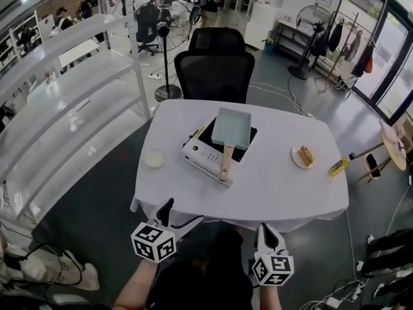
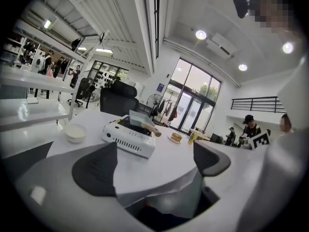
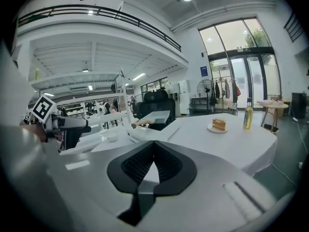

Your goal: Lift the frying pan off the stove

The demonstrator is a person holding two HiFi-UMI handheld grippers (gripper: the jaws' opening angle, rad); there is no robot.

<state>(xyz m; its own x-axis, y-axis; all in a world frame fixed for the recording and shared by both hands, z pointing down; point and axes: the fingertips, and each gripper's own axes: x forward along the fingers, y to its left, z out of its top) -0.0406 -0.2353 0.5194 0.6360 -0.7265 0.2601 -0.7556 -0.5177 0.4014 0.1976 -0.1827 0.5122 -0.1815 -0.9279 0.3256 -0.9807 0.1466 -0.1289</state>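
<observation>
1. Approach stage, pan untouched. The left claw (image 1: 179, 215) hangs off the near edge of the round white table (image 1: 284, 192), spread wide and empty. The right claw (image 1: 267, 232) is pinched together on nothing.
2. The pale green rectangular frying pan (image 1: 231, 126) sits on the white portable stove (image 1: 205, 155) mid-table, well apart from both claws.
3. The pan's long axis runs far to near, and its wooden handle (image 1: 226, 163) points at the near edge. The next move looks like a forward reach to clamp that handle.

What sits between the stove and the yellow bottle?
A small plate holding what looks like a sandwich lies between the stove and the yellow bottle. Clearest in the head view.
</observation>
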